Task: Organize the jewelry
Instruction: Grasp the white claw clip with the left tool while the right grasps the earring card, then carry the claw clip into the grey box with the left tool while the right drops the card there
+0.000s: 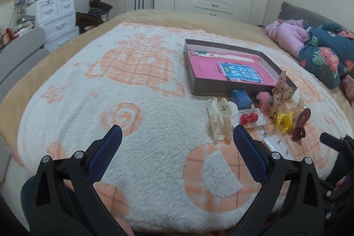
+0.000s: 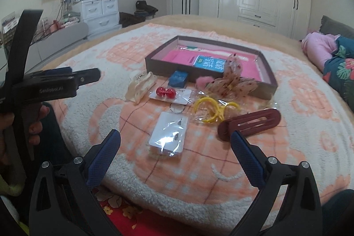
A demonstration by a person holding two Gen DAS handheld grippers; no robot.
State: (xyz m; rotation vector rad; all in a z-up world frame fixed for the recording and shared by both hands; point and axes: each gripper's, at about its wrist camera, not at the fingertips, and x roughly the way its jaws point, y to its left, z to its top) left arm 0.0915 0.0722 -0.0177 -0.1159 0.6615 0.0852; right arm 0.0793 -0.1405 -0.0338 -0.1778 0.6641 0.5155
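so far nothing held: left gripper (image 1: pixel 177 136) wide open, low in left view, over bare blanket (image 1: pixel 143 158). right gripper (image 2: pixel 176 138) also wide open, low centre of right view, hovering just before white earring card (image 2: pixel 169 136).

jewelry pile sits centre of right view, in front of shallow box (image 2: pixel 210 63): cream claw clip (image 2: pixel 140 86), red bead card (image 2: pixel 169 93), yellow clip (image 2: pixel 212 111), maroon clip (image 2: pixel 250 124).

risks, my judgement:
- card flat in slippery film on soft fleece; fingers may push it into pile or pinch blanket instead.
- items packed close; grabbing one can drag neighbour.
- two grippers near each other; may collide.
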